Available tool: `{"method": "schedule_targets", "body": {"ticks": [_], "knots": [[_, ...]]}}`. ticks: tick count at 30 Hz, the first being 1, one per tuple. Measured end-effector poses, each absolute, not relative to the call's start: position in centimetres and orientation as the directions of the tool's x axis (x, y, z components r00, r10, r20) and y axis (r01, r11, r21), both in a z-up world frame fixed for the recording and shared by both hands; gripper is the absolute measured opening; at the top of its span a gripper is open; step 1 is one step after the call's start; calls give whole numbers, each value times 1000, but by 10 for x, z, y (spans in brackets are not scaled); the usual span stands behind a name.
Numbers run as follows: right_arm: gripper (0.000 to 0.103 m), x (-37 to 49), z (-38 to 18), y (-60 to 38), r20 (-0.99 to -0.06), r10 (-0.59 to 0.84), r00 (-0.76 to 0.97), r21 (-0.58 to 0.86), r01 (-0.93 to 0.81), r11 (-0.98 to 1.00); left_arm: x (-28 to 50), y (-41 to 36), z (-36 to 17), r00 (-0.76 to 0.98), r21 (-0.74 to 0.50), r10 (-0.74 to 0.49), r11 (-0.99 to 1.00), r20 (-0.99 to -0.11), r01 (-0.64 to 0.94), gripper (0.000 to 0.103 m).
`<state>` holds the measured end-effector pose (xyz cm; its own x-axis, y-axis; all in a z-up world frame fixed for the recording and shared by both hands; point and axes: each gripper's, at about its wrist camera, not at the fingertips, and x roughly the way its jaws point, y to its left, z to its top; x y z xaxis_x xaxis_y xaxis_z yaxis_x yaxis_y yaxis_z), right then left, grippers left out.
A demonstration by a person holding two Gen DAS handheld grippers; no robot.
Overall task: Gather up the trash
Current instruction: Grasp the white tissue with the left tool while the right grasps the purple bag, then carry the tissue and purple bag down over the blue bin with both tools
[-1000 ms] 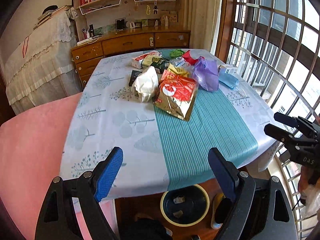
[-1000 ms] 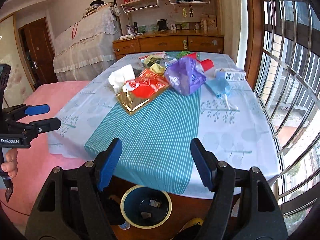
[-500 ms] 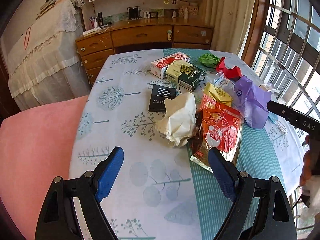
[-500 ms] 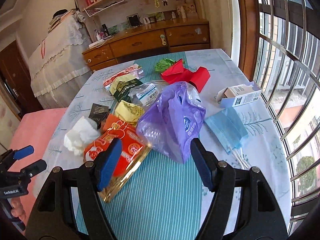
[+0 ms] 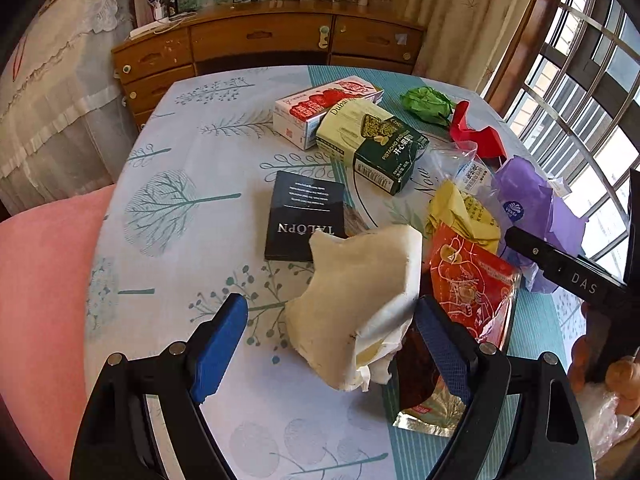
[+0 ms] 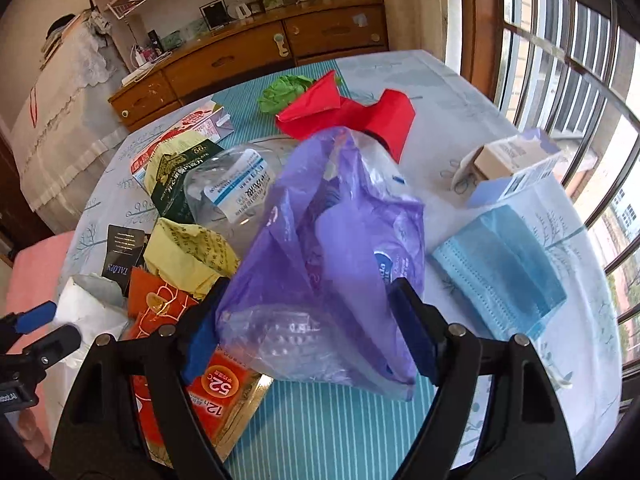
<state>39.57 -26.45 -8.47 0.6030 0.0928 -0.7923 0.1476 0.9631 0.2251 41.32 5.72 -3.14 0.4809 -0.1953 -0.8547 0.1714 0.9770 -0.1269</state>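
Both hand-held grippers have come forward over the bench since a second ago, from its near edge to the pile of trash. Left hand-held gripper stands wide open, its blue pads either side of a crumpled white paper wad without pressing on it; a black flat card box lies just ahead of it, and a red and gold foil packet just to its right. Right hand-held gripper has its jaws opening, with a crumpled purple plastic bag between them, whether the pads touch it I cannot tell. A folded blue face mask lies to its right on the tree-print bench cloth, and red folded paper lies beyond the bag.
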Motion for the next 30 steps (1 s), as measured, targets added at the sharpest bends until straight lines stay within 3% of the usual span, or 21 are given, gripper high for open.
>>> {"method": "schedule_targets", "body": {"ticks": [2,4,5,7,10,20,30], "knots": [[67,391,-84,-269,-777,117,618,256,141,956,420,54,-39,466,-143,-213,973,-859,180,78],[42,386,-80,-273,-765,137,629,278,131,952,426,52,-46,439,-178,-246,965,-864,190,61],[35,383,-78,-274,-762,147,631,287,126,950,427,52,-49,427,-194,-260,962,-866,192,48],[20,378,-74,-278,-758,173,629,307,110,945,427,51,-50,439,-200,-266,961,-858,192,42],[10,366,-66,-283,-744,185,642,312,89,946,422,49,-45,465,-190,-260,963,-846,192,34],[8,297,-3,-290,-642,245,726,359,2,933,361,52,13,550,-169,-256,964,-795,204,32],[8,162,55,-262,-573,368,732,346,-191,918,232,36,70,611,-139,-308,941,-729,309,32]]}}
